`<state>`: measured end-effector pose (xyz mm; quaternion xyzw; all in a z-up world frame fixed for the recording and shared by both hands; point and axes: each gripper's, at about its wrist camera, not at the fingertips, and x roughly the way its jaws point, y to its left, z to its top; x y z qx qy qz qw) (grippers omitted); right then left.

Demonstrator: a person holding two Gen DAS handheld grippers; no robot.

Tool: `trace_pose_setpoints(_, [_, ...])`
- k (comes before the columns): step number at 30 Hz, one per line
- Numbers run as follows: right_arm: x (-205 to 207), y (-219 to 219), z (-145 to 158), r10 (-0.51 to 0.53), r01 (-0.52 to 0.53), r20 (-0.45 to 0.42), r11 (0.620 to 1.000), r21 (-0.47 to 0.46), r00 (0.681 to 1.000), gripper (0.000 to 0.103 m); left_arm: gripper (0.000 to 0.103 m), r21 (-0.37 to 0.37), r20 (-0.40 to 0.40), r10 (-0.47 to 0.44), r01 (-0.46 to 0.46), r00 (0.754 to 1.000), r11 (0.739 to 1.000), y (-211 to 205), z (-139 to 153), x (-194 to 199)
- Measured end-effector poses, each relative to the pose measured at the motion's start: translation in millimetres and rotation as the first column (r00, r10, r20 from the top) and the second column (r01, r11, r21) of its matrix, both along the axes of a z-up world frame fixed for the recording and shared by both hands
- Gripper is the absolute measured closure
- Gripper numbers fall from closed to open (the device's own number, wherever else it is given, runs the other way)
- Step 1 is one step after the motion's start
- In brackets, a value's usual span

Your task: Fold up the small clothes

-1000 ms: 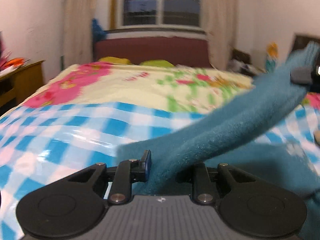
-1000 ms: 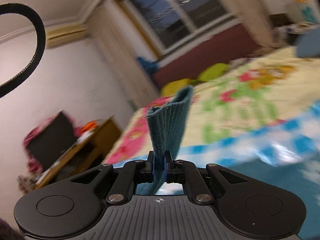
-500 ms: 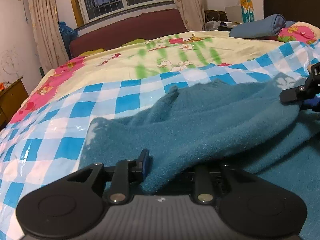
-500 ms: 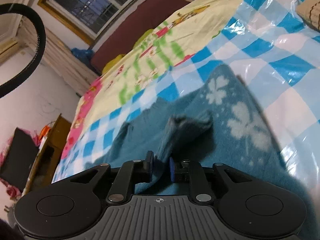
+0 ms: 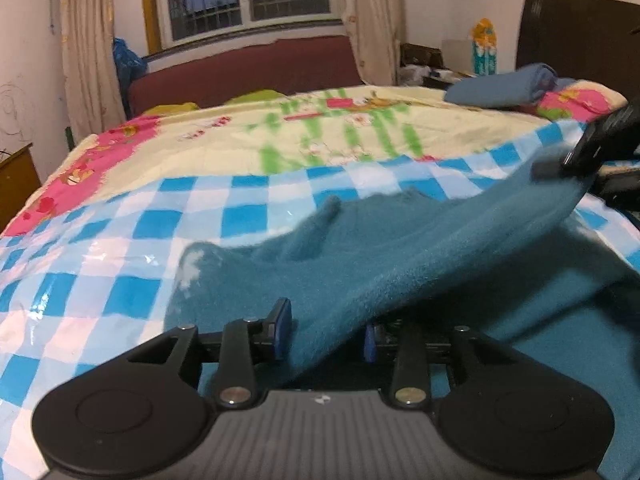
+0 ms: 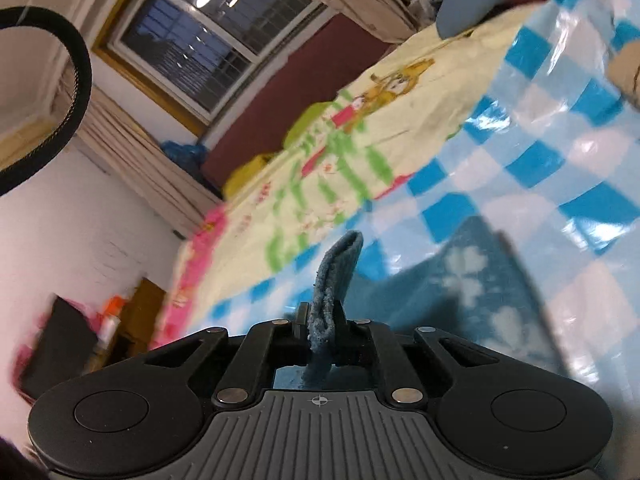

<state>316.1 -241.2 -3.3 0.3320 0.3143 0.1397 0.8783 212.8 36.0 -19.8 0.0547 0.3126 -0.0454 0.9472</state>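
On a bed covered by a glossy blue-and-white checked plastic sheet [image 5: 132, 232], the left gripper [image 5: 324, 336] stands with fingers apart, a fold of the fuzzy teal knitted garment [image 5: 400, 264] draped loosely between them. To the right, the right gripper [image 6: 320, 320] is clamped on the garment's edge, lifting it. The fold appears only begun; most of the garment lies rumpled.
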Motion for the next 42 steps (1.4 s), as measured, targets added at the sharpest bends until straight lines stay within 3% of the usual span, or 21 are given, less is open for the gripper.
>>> trace_pose_setpoints(3, [3, 5, -31, -0.018, 0.001, -0.115, 0.99, -0.143, 0.993, 0.093, 0.06, 0.017, -0.044, -0.039, 0.04, 0.998, 0.999, 2, -7, -13])
trace_pose_setpoints(5, [0, 6, -44, -0.008, -0.017, -0.146, 0.985, -0.17, 0.989, 0.093, 0.059, 0.033, -0.043, -0.069, 0.07, 0.997, 0.997, 5, -5, -28])
trace_pose_setpoints(9, [-7, 1, -37, -0.021, 0.002, -0.123, 0.988, -0.155, 0.992, 0.089, 0.057, 0.011, -0.03, -0.083, 0.084, 0.996, 0.996, 19, 14, -46])
trace_pose_setpoints(12, [-15, -1, -20, -0.052, 0.036, -0.065, 0.975, -0.22, 0.997, 0.089, 0.053, -0.006, 0.012, -0.067, 0.067, 0.998, 0.998, 29, 30, -46])
trace_pose_setpoints(16, [-30, 1, 7, -0.107, 0.117, 0.049, 0.947, -0.3, 0.993, 0.088, 0.05, 0.004, 0.047, -0.042, 0.042, 0.998, 0.999, 30, 33, -17])
trace_pose_setpoints(19, [-24, 22, 13, 0.019, -0.005, 0.044, 0.953, -0.303, 0.999, 0.088, 0.05, 0.009, 0.027, -0.019, 0.019, 0.999, 1.0, 26, 22, 7])
trace_pose_setpoints(22, [-12, 46, 3, 0.124, -0.113, 0.012, 0.932, -0.345, 0.992, 0.088, 0.05, 0.038, -0.019, 0.001, 0.0, 1.0, 0.999, 23, 5, 22])
trace_pose_setpoints(24, [-3, 48, -12, 0.114, -0.119, -0.035, 0.921, -0.372, 0.993, 0.088, 0.05, 0.057, -0.076, 0.008, -0.004, 0.997, 0.998, 26, -10, 26])
trace_pose_setpoints(27, [12, 41, -38, 0.089, -0.142, -0.145, 0.898, -0.417, 0.985, 0.098, 0.049, 0.068, -0.074, -0.012, 0.017, 0.997, 0.998, 27, -15, 22])
trace_pose_setpoints(30, [6, 34, -30, 0.1, -0.142, -0.129, 0.912, -0.384, 0.987, 0.086, 0.049, 0.043, -0.068, -0.014, 0.017, 0.998, 0.999, 27, -5, 19])
trace_pose_setpoints(34, [-12, 48, -10, 0.198, -0.206, -0.063, 0.897, -0.391, 0.978, 0.085, 0.049, 0.041, -0.044, -0.035, 0.037, 0.998, 0.999, 17, 0, 18])
trace_pose_setpoints(37, [-20, 65, -13, 0.275, -0.287, -0.09, 0.87, -0.401, 0.957, 0.083, 0.048, 0.035, -0.091, -0.048, 0.052, 0.995, 0.998, 13, -9, 19])
trace_pose_setpoints(39, [-17, 72, -28, 0.268, -0.315, -0.167, 0.842, -0.437, 0.949, 0.084, 0.048, 0.042, -0.094, -0.048, 0.052, 0.994, 0.998, 14, -13, 15])
trace_pose_setpoints(42, [-22, 65, -27, 0.248, -0.295, -0.165, 0.867, -0.402, 0.954, 0.082, 0.048, 0.038, -0.07, -0.023, 0.025, 0.997, 0.999, 20, -2, 5])
